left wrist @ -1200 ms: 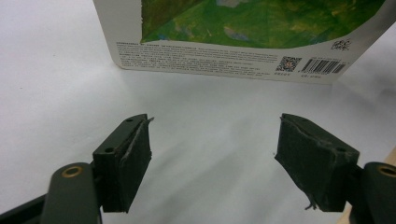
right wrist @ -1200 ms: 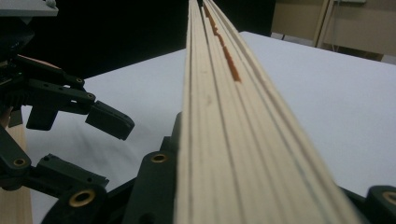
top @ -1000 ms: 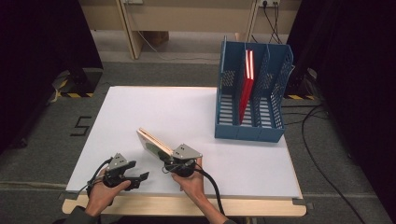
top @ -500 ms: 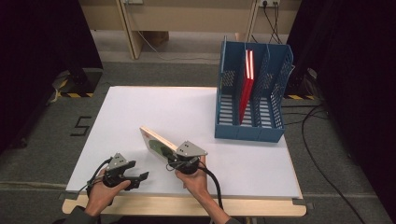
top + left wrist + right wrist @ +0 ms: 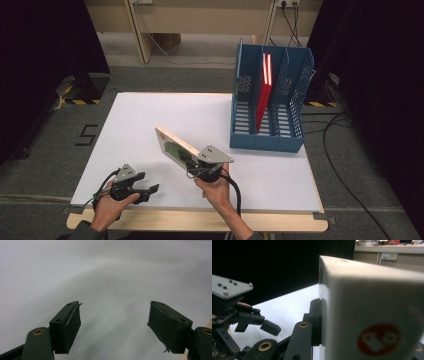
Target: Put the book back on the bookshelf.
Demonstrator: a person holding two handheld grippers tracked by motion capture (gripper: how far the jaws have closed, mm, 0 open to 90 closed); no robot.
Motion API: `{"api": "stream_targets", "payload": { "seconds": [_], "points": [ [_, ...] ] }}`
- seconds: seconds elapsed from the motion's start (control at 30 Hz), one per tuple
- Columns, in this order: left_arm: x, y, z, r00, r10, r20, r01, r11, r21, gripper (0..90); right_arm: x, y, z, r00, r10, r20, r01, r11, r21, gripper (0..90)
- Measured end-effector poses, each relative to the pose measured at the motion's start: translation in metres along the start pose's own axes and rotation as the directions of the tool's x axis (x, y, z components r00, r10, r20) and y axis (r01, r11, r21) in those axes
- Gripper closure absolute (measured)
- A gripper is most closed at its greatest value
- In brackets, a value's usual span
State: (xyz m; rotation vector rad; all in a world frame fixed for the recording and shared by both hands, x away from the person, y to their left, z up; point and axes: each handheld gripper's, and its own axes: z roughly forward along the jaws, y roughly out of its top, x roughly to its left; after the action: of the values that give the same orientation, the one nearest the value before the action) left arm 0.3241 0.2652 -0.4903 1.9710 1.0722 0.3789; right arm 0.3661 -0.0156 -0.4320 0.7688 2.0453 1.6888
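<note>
A thin white book (image 5: 172,145) with a green picture on its cover is lifted off the white table (image 5: 150,115), tilted, with my right gripper (image 5: 192,161) shut on its near corner. In the right gripper view the book's white spine (image 5: 372,312) with a red logo stands close, one black jaw pressed to its left face. My left gripper (image 5: 150,191) rests low near the table's front left, jaws wide open over bare table, its pads (image 5: 71,326) holding nothing. A blue file rack (image 5: 270,107) at the right back holds a red book (image 5: 265,87) upright in a middle slot.
The rack has several slots, the ones beside the red book vacant. The table's wooden front edge (image 5: 200,220) runs just below both hands. Cables (image 5: 335,135) lie on the floor to the right. In the right gripper view the left gripper (image 5: 242,315) sits at the lower left.
The right gripper has carried the white book a little to the right and higher off the table. The left gripper has stayed in place, open.
</note>
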Motion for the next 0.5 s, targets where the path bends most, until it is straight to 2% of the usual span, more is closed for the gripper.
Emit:
{"api": "stream_targets", "payload": {
  "seconds": [0.23,0.43,0.5],
  "points": [
    [0.001,0.0,0.0,1.0,0.001,-0.006,-0.001,1.0,0.009,24.6,-0.011,0.014,-0.021,0.999,0.015,0.043,-0.013,0.999,-0.033,76.2],
    [0.001,0.0,0.001,1.0,0.001,-0.006,-0.001,0.9999,0.014,22.6,-0.019,0.02,-0.041,0.997,0.017,0.076,-0.014,0.999,-0.042,76.2],
    [0.001,0.0,0.001,0.9999,0.001,-0.012,-0.001,0.9999,0.016,21.7,-0.021,0.021,-0.048,0.9962,0.005,0.087,-0.001,0.999,-0.051,76.2]
  ]
}}
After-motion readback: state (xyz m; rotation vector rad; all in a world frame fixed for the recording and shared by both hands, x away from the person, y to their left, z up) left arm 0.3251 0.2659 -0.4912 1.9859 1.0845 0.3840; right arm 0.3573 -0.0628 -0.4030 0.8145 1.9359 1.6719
